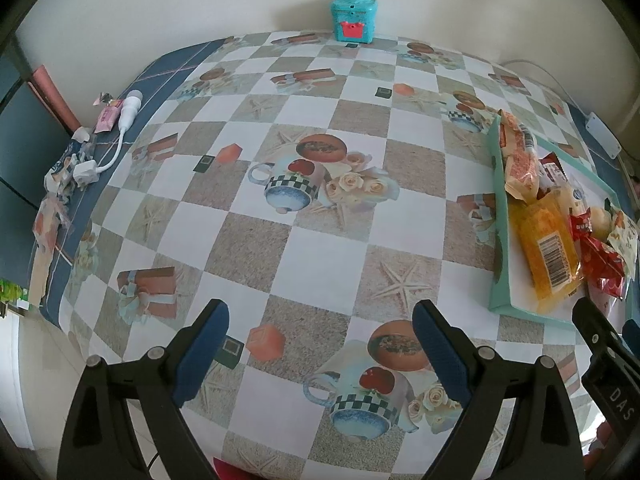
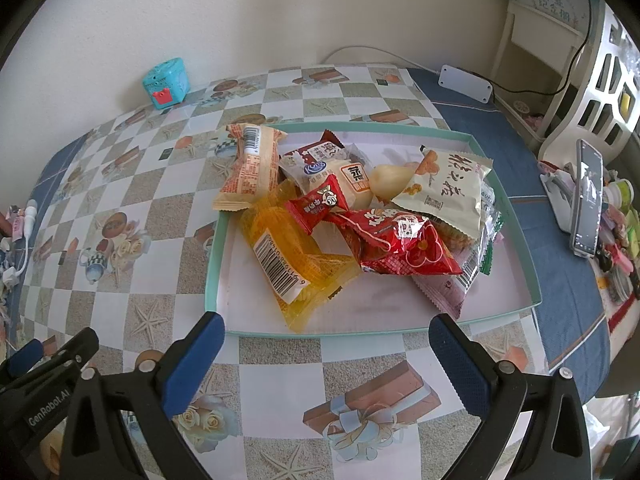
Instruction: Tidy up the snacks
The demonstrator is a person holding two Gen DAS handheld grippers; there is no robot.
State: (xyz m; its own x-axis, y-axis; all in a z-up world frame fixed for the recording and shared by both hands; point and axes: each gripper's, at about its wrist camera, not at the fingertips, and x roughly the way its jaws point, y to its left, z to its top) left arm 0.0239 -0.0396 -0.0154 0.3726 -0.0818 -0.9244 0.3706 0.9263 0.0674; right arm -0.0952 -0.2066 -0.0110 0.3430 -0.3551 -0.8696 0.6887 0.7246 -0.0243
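The right gripper (image 2: 324,350) sits at the bottom centre of its frame, jaws spread wide and empty, above the tabletop (image 2: 280,364); just beyond it, at frame centre, lies the teal-rimmed tray (image 2: 496,312) holding the piled snacks: a yellow packet (image 2: 292,256), a red packet (image 2: 400,244) and a cream packet (image 2: 444,188). The left gripper (image 1: 320,340) is likewise spread wide and empty over bare checkered cloth; the tray (image 1: 500,240) lies at its right edge; a teal box (image 1: 353,19) stands at top centre.
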